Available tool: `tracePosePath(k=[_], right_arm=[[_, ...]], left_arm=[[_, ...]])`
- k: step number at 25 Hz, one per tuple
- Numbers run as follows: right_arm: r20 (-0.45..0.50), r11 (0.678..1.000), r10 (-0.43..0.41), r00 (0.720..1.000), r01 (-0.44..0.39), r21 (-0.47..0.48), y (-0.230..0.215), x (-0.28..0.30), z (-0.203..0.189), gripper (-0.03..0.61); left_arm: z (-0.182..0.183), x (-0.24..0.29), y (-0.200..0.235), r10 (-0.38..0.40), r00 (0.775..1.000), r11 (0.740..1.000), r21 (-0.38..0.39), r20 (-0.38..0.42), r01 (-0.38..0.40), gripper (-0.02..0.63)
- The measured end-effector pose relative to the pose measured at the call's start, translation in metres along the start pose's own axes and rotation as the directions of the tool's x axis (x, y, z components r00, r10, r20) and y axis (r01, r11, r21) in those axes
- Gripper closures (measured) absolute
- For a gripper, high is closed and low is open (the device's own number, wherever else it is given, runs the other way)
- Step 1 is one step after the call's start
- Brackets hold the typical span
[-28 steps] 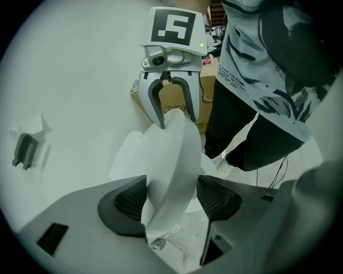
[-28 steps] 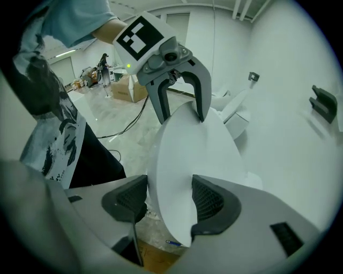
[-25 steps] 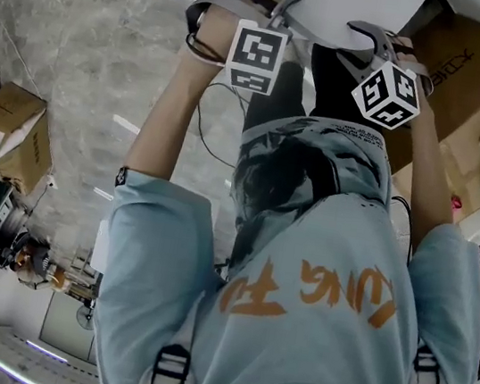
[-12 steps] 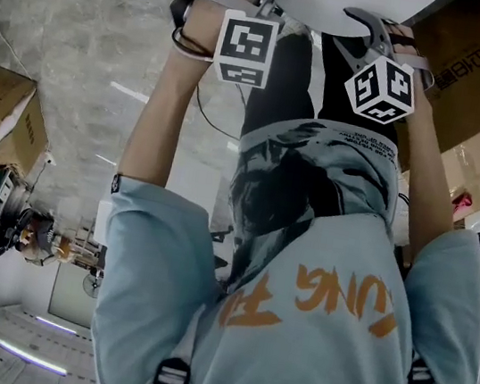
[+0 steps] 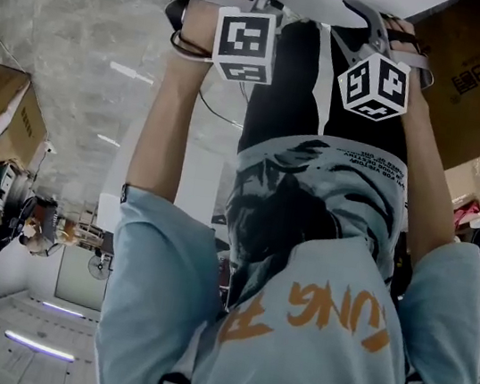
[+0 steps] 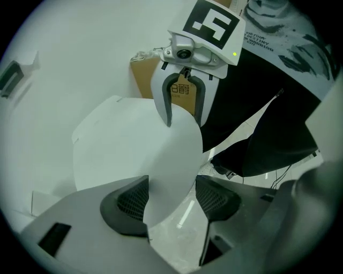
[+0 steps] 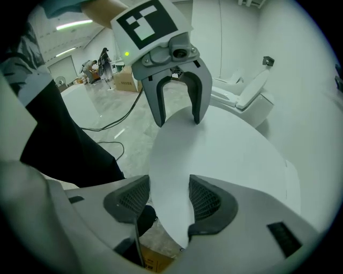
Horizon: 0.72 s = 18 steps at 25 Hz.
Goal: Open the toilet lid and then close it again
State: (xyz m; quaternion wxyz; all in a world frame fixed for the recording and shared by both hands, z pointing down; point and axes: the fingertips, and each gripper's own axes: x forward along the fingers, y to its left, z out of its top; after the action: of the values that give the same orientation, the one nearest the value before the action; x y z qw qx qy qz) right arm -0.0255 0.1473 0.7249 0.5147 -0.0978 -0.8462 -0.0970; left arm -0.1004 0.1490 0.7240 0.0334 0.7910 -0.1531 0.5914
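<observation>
Two tools straddle the front rim of the white oval toilet lid (image 7: 230,160), which hangs tilted in mid-swing, neither flat down nor propped upright. The right tool (image 7: 169,200) is grasping it: the lid fills the gap from one ribbed black pad to the other, with nothing showing between. The left tool (image 6: 170,202) is looser, released rather than clenched. One pad (image 6: 128,203) lies against the lid, while a strip of grey marbled floor (image 6: 185,214) shows between the lid and the opposite pad.

The step in hand is carrying the lid through its arc. With both tools aimed steeply downward, I judge the lowering half likelier than the raising, though these pictures alone do not settle it. The next move calls for both tools to follow the hinge's curve at one pace, so the lid does not twist. They should slow near the seat, then slip off the rim before the pads are trapped beneath it.

In the head view, the left forearm (image 5: 165,121) and right forearm (image 5: 430,162) reach out roughly parallel, and the hands are near each other on the tool handles.
</observation>
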Motion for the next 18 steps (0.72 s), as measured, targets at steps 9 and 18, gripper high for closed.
tracePosePath(k=[9, 18], right_arm=[[-0.033, 1.0, 0.006, 0.999, -0.005, 0.031, 0.008, 0.052, -0.023, 0.327], [-0.042, 0.999, -0.022, 0.999, 0.023, 0.035, 0.009, 0.078, -0.032, 0.327]], left_arm=[[-0.021, 0.056, -0.014, -0.05, 0.999, 0.998, -0.036, -0.022, 0.049, 0.322], [-0.033, 0.084, -0.017, -0.097, 0.995, 0.992, -0.081, -0.021, 0.095, 0.322]])
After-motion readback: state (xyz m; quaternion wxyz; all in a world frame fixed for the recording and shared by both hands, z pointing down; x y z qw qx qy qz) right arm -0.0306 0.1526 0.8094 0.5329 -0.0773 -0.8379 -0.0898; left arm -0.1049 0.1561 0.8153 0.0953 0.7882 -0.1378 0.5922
